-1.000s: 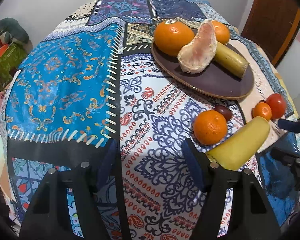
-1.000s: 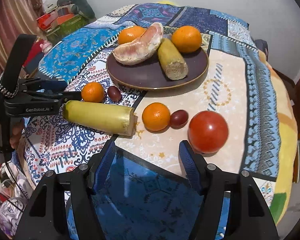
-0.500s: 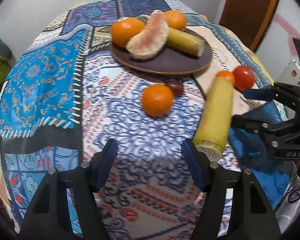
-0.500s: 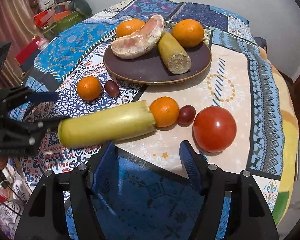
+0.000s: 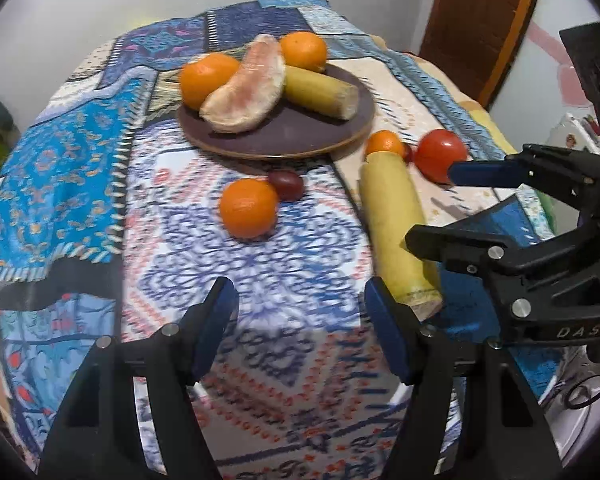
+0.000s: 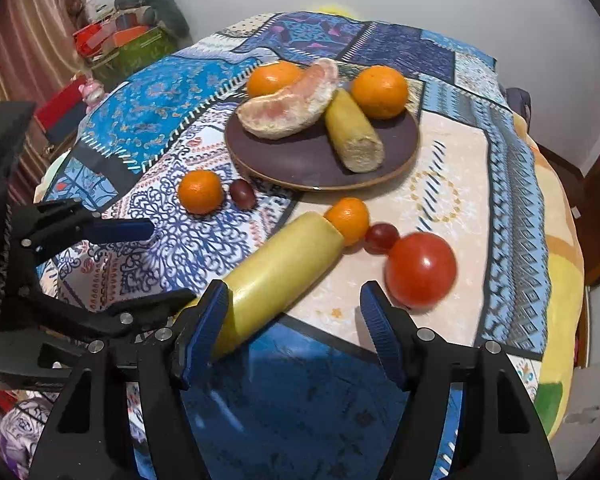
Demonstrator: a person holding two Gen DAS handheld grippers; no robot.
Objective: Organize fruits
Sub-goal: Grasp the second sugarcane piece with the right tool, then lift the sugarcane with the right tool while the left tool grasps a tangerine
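- My left gripper point(image 5: 298, 322) sits nearest me with its blue-padded fingers spread apart and nothing between them, hovering over the patterned blue-and-white patchwork tablecloth point(image 5: 80, 168).
- My right gripper point(image 6: 294, 322) is likewise spread wide and holds nothing; its left finger pad overlaps the near end of the long pale-yellow peeled cane-like stick point(image 6: 278, 276) in that view, though I cannot tell whether it touches.
- That yellow stick lies flat on the cloth, smooth-skinned with a rough fibrous cut end, angled toward the round dark-brown plate point(image 6: 404, 152).
- At the stick's far tip, just before the plate, a small orange tangerine point(image 6: 348, 218) touches it, with a dark red grape point(image 6: 381, 236) beside that and a glossy red tomato point(image 6: 420, 270) just right of the grape.
- Left of the stick, near the plate's front rim, rests another orange tangerine point(image 5: 249, 208) with a second dark grape point(image 5: 286, 185) touching it.
- On the plate lie a peeled pinkish pomelo segment point(image 5: 246, 88), a shorter yellow stick piece point(image 5: 320, 92) and two oranges point(image 5: 209, 78) at the back.
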